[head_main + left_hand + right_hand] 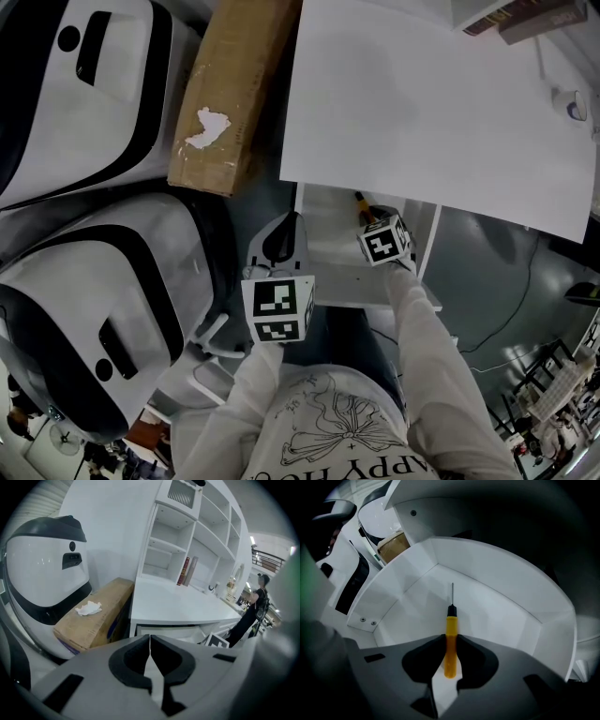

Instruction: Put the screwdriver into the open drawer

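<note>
The screwdriver has a yellow handle, a black collar and a thin steel shaft. My right gripper is shut on its handle and points steeply down into the open white drawer, with the shaft's tip close over the drawer floor. In the head view the right gripper reaches into the drawer under the desk edge, and a bit of the yellow handle shows. My left gripper hangs left of the drawer, shut and holding nothing; its jaws touch.
The white desk top overhangs the drawer's back. A long cardboard box with a crumpled tissue lies left of the desk, beside two large white and black shells. Shelves rise over the desk. A person stands far right.
</note>
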{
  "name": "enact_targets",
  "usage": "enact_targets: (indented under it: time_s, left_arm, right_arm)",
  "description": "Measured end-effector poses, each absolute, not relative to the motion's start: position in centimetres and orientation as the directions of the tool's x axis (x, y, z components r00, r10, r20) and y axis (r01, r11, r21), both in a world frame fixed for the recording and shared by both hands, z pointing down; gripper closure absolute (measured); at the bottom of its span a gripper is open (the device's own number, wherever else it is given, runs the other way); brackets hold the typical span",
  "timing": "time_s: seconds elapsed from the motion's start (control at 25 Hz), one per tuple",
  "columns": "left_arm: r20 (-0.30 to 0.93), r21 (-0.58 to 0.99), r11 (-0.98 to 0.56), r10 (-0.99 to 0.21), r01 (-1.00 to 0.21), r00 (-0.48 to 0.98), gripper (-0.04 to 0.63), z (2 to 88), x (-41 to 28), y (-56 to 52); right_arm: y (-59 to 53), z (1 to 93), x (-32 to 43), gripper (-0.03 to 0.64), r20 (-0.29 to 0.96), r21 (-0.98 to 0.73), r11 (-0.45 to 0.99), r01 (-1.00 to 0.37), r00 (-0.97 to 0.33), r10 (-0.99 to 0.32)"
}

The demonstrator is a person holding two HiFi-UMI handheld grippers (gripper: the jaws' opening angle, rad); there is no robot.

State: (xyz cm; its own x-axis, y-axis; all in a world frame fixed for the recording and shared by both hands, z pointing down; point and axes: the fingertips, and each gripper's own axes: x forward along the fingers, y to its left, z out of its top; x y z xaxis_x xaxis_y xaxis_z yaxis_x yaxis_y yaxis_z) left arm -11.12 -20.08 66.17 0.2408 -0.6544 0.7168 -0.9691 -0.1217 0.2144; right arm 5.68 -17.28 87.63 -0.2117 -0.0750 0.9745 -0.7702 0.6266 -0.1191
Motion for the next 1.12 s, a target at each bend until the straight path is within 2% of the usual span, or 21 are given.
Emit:
enact_targets:
  time_s: [0.16,0.24,0.48,0.64,0.84,1.12]
  left_arm:
    - [0.716,0.206,-0.121,-0.657,-0.971,0.234,0.589,65.9,-10.9,-20.2]
    - [0.714,0.205,-0.122,-0.66,-0.971,0.234,0.588,65.7,-10.8,-20.3]
    - [0.688,0.191,-0.128,-0.69,-0.973,0.226,0.589,63.7,-10.4,-21.0]
    - [0.652,0.174,-0.142,-0.725,-0.974,0.222,0.589,61.0,-9.5,-21.5]
    - [0.605,0.161,-0.148,-0.767,-0.976,0.216,0.589,57.1,-8.3,-21.9]
    - [0.52,0.139,-0.154,-0.829,-0.978,0.204,0.589,50.8,-6.7,-21.6]
  right_arm:
    - [-17.4,87.7,5.9,0.534,0.976,-0.124,0.621,-0.774,-0.208,-0.065]
    - [-17.4,87.2,6.1,0.491,0.973,-0.131,0.612,-0.78,-0.219,-0.071]
    - [-18.4,82.6,6.1,0.486,0.952,-0.143,0.565,-0.812,-0.27,-0.147]
    - [-19.6,77.9,6.9,0.519,0.927,-0.135,0.517,-0.845,-0.292,-0.237]
    - [-20.7,70.6,8.5,0.595,0.879,-0.106,0.426,-0.899,-0.285,-0.382]
    - [-21.9,60.6,10.6,0.598,0.775,-0.094,0.365,-0.926,-0.298,-0.557]
